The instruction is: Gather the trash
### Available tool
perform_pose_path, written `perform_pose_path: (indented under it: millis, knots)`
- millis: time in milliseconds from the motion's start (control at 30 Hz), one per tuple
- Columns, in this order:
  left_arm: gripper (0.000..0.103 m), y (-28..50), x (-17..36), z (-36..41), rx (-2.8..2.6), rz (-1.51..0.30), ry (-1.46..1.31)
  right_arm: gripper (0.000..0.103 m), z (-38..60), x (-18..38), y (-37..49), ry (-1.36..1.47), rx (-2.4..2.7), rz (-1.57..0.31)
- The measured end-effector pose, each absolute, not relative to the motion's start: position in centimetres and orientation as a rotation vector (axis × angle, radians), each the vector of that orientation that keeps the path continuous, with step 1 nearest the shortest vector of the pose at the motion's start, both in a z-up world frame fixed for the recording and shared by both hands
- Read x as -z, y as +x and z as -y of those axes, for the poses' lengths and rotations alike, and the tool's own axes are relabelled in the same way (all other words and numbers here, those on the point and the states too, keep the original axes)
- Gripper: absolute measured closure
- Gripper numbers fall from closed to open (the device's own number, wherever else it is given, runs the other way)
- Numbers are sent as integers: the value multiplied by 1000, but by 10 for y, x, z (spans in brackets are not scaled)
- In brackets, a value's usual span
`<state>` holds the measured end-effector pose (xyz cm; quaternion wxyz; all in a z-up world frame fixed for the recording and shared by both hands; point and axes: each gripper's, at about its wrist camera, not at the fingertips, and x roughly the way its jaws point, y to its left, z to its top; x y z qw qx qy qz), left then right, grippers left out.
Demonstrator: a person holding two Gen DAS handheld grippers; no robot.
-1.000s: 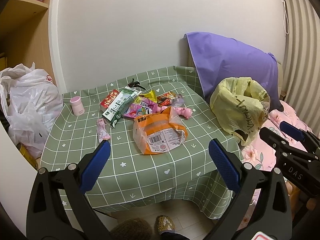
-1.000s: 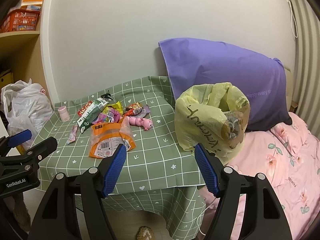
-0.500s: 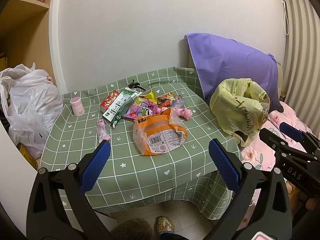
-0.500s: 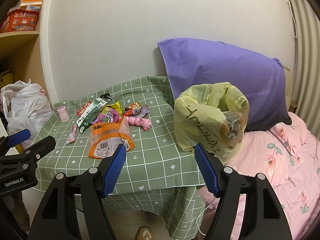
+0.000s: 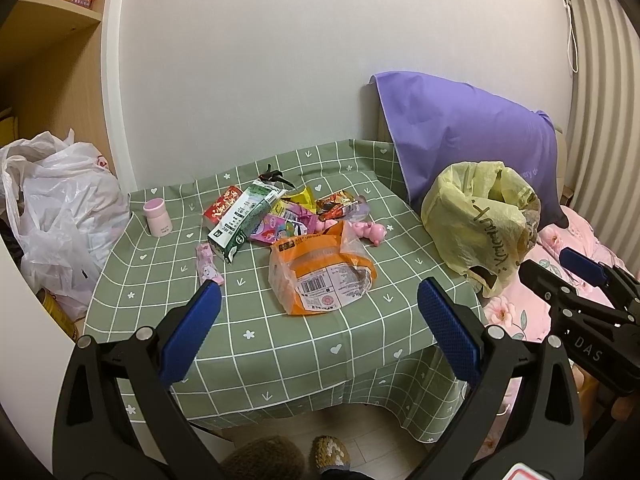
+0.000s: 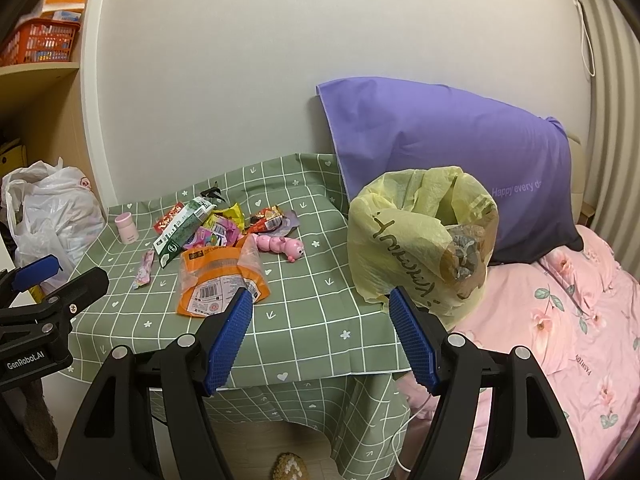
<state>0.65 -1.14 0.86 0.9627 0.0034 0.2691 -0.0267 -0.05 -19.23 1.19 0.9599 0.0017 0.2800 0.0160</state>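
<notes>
A pile of trash lies on the green checked tablecloth (image 5: 280, 344): an orange snack bag (image 5: 320, 272) (image 6: 218, 276), a green-white carton (image 5: 246, 216) (image 6: 180, 228), a red wrapper (image 5: 222, 206), colourful wrappers (image 5: 288, 220) and a small pink wrapper (image 5: 208, 268). A yellow plastic bag (image 5: 480, 216) (image 6: 416, 236) stands open at the table's right edge. My left gripper (image 5: 316, 328) is open and empty, short of the table's front edge. My right gripper (image 6: 320, 340) is open and empty, near the front right corner.
A pink caterpillar toy (image 6: 280, 246) and a small pink jar (image 5: 157, 220) sit on the table. A purple pillow (image 6: 440, 152) leans on the wall over a pink floral bed (image 6: 560, 320). White plastic bags (image 5: 56, 212) sit left. Slippers (image 5: 328, 452) show below.
Both grippers have barely shifted; the scene stays the same and both stay open.
</notes>
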Motion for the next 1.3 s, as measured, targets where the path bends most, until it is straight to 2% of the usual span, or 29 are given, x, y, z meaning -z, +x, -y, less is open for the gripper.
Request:
perform_pose_path:
  millis: [567,800,1100,1300]
  knots:
    - [9,22,-2,-6,42,-548,-20,36,193,-8,9,8,-42,-582]
    - [9,58,12,-42,5,-547,-38,36,183,9,62,21,-118,-645]
    - [9,109,54,-117,-128,-650,-116,36,136,52,149,-49,-301,-743]
    - [9,133,67,-138,-181,-689,-128,36,104,88,205,-98,-406,-798]
